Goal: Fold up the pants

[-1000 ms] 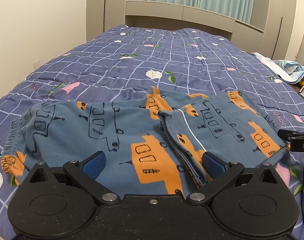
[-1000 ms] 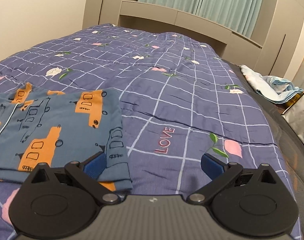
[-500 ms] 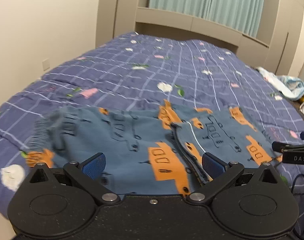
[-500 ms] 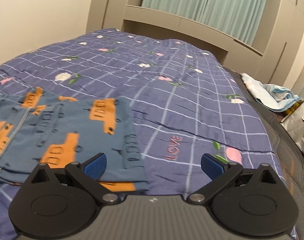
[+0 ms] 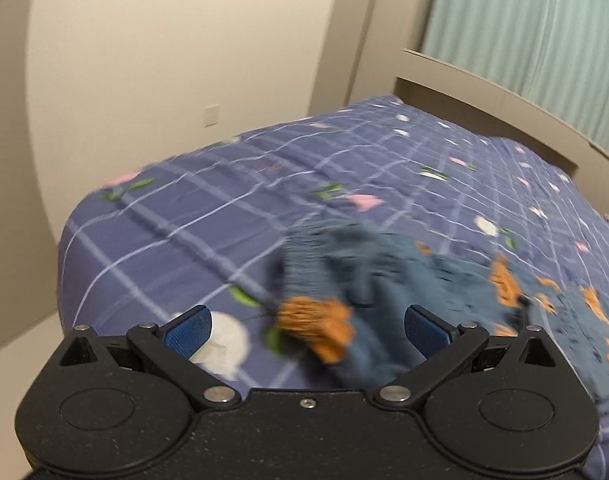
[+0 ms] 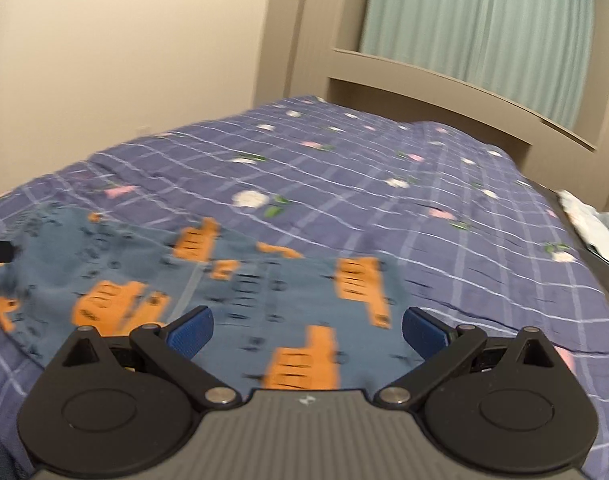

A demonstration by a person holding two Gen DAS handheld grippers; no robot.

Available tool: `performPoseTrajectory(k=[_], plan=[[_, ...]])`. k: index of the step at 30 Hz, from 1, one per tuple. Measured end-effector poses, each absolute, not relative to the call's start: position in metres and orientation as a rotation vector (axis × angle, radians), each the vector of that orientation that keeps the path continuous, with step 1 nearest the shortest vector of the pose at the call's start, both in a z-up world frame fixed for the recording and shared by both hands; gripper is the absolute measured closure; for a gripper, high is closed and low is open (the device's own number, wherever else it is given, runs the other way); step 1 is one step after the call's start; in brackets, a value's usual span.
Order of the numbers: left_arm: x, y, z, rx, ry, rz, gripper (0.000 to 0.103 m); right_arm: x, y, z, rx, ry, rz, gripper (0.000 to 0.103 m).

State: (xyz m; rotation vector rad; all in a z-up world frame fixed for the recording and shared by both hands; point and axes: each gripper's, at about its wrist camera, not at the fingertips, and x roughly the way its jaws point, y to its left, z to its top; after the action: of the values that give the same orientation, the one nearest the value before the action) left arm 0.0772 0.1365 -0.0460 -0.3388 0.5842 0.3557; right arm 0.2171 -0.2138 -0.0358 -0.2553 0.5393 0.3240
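Grippers, left gripper (image 5: 306, 330) and right gripper (image 6: 307, 330), both wide and empty, have swung leftward toward the pants (image 6: 232, 280) waistband, I think, for my next fold.

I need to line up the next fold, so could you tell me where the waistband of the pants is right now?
In the left wrist view the gathered waistband lies on the purple bedspread, just ahead of the open left gripper, at the pants' left end.

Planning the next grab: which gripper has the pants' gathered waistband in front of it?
The left gripper: the ribbed waistband lies just ahead of its open fingers. The right gripper faces only the flat printed pants.
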Motion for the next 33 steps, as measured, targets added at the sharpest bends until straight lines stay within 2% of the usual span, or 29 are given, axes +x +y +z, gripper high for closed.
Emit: performPoseTrajectory(k=[10,18,33], plan=[[0.084,0.151,-0.059,-0.498,0.518,0.179,0.001,0.213,-0.177,-0.068,-0.336,0.572,0.367,0.0],[0.101,0.104,-0.041,-0.253,0.511,0.186,0.001,0.215,-0.183,-0.074,-0.287,0.597,0.371,0.0],[0.109,0.102,-0.037,-0.24,0.53,0.191,0.001,0.216,-0.183,-0.079,-0.28,0.584,0.372,0.0]])
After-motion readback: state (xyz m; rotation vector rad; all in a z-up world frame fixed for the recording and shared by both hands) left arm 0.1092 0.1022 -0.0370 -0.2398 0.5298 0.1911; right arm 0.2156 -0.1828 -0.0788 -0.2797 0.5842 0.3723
